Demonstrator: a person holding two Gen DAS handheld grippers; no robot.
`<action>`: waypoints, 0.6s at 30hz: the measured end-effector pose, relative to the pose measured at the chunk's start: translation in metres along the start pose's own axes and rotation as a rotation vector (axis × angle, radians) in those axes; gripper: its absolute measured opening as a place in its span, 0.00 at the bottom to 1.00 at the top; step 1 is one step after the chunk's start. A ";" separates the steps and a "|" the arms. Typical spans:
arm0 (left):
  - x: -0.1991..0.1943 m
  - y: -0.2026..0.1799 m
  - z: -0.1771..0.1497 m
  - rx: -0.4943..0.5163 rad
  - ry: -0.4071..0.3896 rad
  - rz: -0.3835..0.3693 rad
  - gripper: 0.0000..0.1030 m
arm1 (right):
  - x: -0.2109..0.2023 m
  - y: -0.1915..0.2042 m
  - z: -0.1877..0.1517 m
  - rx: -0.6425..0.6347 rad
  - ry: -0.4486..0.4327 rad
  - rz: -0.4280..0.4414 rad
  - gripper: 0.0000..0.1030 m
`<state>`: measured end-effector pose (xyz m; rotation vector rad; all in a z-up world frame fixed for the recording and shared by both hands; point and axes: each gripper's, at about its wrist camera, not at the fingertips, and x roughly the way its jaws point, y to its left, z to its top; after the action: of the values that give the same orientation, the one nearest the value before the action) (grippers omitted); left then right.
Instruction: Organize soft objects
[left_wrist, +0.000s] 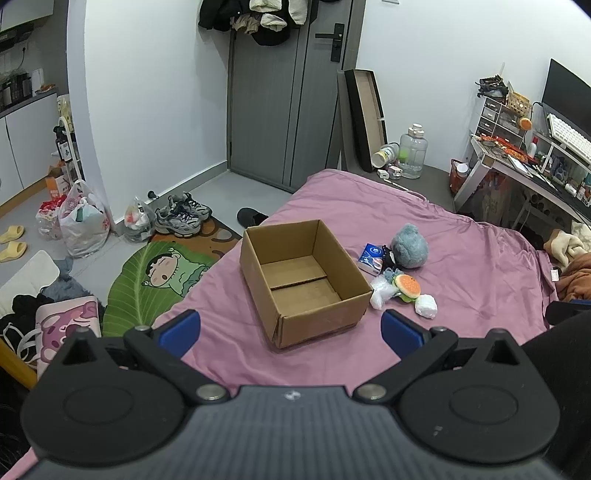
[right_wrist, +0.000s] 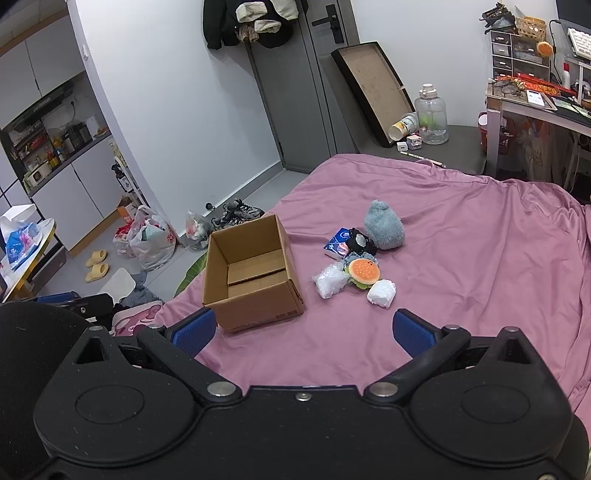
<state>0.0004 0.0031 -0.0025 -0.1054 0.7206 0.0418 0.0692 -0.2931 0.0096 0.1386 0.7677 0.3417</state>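
An open, empty cardboard box (left_wrist: 334, 295) (right_wrist: 284, 302) stands on the pink bedsheet (left_wrist: 461, 240) (right_wrist: 461, 229). Right of it lies a cluster of soft things: a grey-blue plush (left_wrist: 409, 245) (right_wrist: 384, 225), a burger plush (left_wrist: 407, 286) (right_wrist: 364, 271), a white pouch (left_wrist: 426, 306) (right_wrist: 381, 292), a clear plastic bag (left_wrist: 380, 291) (right_wrist: 330, 279), a blue tissue pack (left_wrist: 371, 258) (right_wrist: 337, 242) and a small black toy (right_wrist: 358, 240). My left gripper (left_wrist: 290, 330) is open and empty, near the box's front. My right gripper (right_wrist: 304, 328) is open and empty, short of the cluster.
The bed's left edge drops to a floor with a leaf-shaped rug (left_wrist: 155, 280), shoes (left_wrist: 183, 216) and plastic bags (left_wrist: 83, 221) (right_wrist: 153, 240). A grey door (left_wrist: 280, 103) is behind. A cluttered desk (left_wrist: 535, 162) (right_wrist: 535, 99) stands right; a water jug (left_wrist: 413, 151) (right_wrist: 431, 115) sits beyond the bed.
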 end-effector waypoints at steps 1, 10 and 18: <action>0.000 0.000 0.000 -0.001 0.000 0.001 1.00 | 0.000 0.000 0.000 -0.001 0.000 -0.001 1.00; 0.000 -0.001 0.000 0.001 -0.002 0.004 1.00 | 0.000 0.002 -0.001 -0.009 -0.007 -0.010 1.00; 0.000 -0.001 0.000 0.001 -0.002 0.003 1.00 | -0.001 0.002 0.001 -0.010 -0.012 -0.013 1.00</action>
<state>0.0006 0.0023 -0.0026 -0.1035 0.7185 0.0445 0.0683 -0.2913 0.0113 0.1257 0.7542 0.3320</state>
